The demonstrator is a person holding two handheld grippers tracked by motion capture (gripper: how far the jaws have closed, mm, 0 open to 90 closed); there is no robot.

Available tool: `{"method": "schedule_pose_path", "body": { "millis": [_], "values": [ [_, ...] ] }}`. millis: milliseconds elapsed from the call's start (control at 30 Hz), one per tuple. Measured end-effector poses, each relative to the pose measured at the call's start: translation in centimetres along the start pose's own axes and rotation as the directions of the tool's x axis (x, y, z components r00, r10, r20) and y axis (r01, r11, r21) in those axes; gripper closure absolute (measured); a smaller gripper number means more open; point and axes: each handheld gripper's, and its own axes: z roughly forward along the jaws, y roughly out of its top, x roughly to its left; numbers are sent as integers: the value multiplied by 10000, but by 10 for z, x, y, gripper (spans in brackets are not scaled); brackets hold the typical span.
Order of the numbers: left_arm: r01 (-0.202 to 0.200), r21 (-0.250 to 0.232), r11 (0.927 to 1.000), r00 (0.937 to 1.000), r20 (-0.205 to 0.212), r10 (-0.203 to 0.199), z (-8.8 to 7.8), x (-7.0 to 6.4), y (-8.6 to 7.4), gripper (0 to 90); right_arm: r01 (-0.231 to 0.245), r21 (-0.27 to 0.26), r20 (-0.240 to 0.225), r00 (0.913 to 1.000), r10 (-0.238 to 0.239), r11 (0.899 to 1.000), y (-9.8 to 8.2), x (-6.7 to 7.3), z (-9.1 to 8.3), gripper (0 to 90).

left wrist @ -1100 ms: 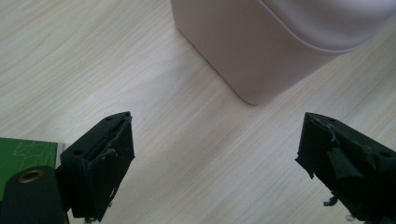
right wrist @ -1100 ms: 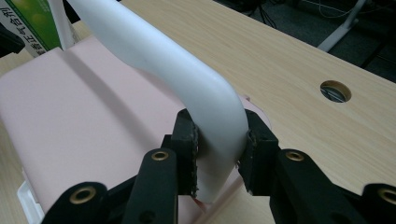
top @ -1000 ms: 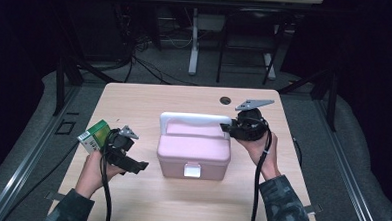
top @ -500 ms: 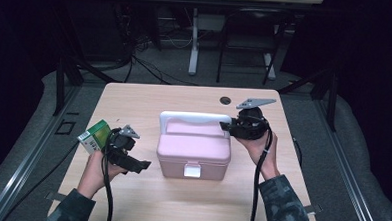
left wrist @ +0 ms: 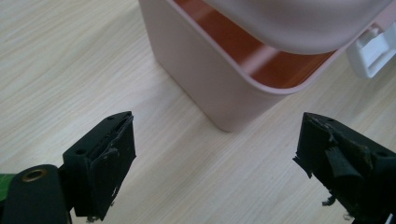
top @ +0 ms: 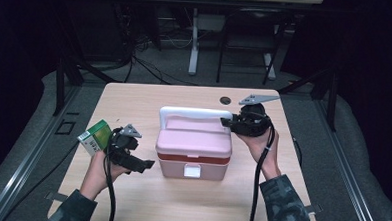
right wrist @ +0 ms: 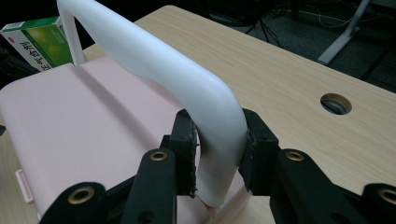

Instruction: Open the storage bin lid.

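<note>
A pink box [top: 192, 140] with a white handle [top: 196, 113] stands mid-table. Its lid is raised a little, leaving a dark red gap above the base [left wrist: 205, 88]. My right gripper [top: 227, 123] is shut on the handle's right end [right wrist: 210, 107], a pad pressing on each side, seen up close in the right gripper view [right wrist: 217, 154]. My left gripper [top: 141, 158] is just left of the box, and its jaws stand wide open over bare table [left wrist: 217, 158] with nothing between them. A green and white carton [top: 95, 136] sits against the left hand, and the same carton [right wrist: 37, 39] shows beyond the lid.
The box front carries a white latch [top: 192, 170]. A round cable hole [top: 225, 100] lies in the tabletop [top: 134, 103] behind the right gripper. Cables trail from both grippers towards the near edge. Dark floor and desk legs lie beyond the table.
</note>
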Motion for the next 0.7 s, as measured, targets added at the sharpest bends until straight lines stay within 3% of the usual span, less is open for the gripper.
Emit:
{"method": "schedule_pose_path", "body": {
  "millis": [433, 700],
  "values": [
    [458, -878, 9951, 9990, 49, -455, 4, 0, 11, 222, 66, -60, 103, 9999, -65, 10000, 6, -1, -2, 695],
    [598, -1090, 9922, 9982, 63, -595, 12, -1, 14, 397, 82, -97, 195, 9998, -80, 9999, 10, -2, -1, 694]
  ]
}}
